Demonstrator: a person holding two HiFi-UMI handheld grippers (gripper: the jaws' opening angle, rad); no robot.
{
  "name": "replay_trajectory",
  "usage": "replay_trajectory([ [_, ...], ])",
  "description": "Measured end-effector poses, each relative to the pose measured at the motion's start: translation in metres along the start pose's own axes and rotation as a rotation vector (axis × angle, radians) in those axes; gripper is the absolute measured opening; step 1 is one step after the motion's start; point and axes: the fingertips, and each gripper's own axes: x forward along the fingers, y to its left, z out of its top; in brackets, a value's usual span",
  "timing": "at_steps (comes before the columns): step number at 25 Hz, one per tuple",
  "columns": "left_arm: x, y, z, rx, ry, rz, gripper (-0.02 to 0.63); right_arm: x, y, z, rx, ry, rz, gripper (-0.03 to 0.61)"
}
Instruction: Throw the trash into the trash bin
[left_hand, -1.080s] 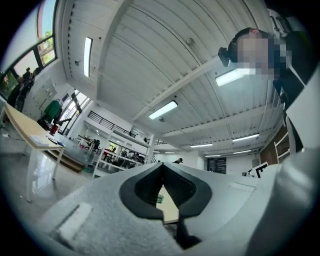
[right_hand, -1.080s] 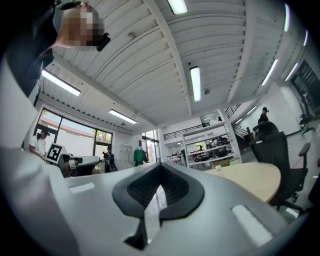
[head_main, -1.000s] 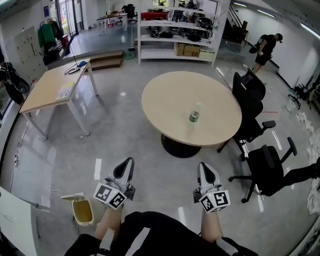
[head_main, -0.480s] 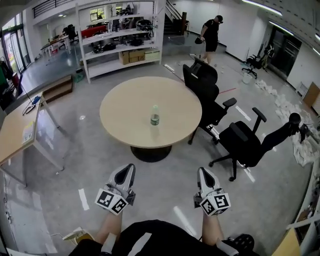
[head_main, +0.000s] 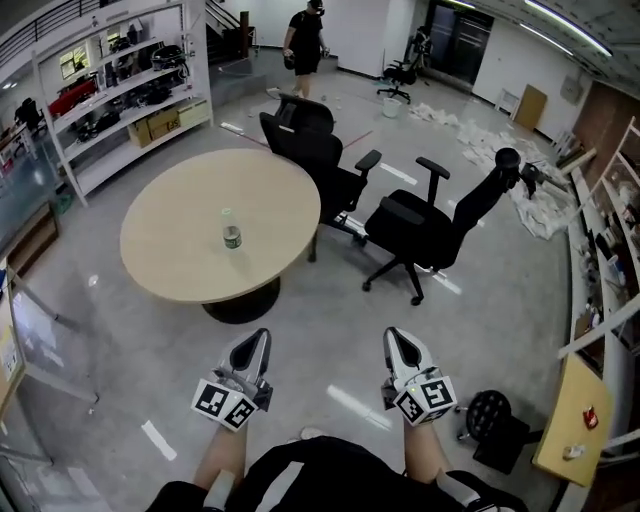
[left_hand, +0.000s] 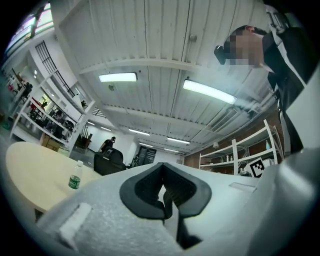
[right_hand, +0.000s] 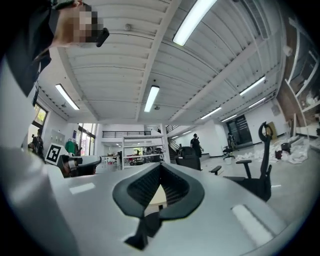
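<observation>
On the left of the frame, the round tabletop (head_main: 170, 250) now sits where a second ago it filled the middle. The head view has swung to the right, and the pale open bin seen then at the lower left has dropped out of the picture altogether. The plastic bottle (head_main: 231, 230), the likeliest piece of trash, stands upright and untouched near the middle of the tabletop, well apart from both tools. At bottom centre, the left tool (head_main: 254, 342) is carried in front of the body with its jaws together and nothing between them. Just to its right, the right tool (head_main: 398, 342) is likewise closed and empty. Two black office chairs (head_main: 420, 225) have come into the centre right, and loose paper litter (head_main: 540, 205) lies on the floor at the upper right. Judged from this, the task has not begun. Nothing has been picked up, the turn has carried the view away from the bin, and either tool would have to open before it could take the bottle.
</observation>
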Motion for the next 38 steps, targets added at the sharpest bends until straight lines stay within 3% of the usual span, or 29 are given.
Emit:
replay_trajectory([
  [6,0.025,-0.018,-0.014,-0.049,0.024,-0.142,0.003,-0.069,-0.023,0.001,-0.006,-0.008,-0.227,0.006],
  [14,0.055,-0.077,-0.047,-0.092,0.097,-0.312,0.003,-0.11,-0.042,0.008,-0.008,-0.052,-0.341,0.006],
  [17,0.08,-0.103,-0.057,-0.108,0.092,-0.354,0.003,-0.127,-0.055,0.015,-0.045,-0.062,-0.34,0.006],
  [28,0.165,-0.216,-0.08,-0.146,0.103,-0.526,0.003,-0.223,-0.172,0.039,-0.038,-0.169,-0.566,0.006],
  [38,0.244,-0.352,-0.141,-0.215,0.138,-0.685,0.003,-0.354,-0.258,0.049,-0.051,-0.205,-0.776,0.006],
])
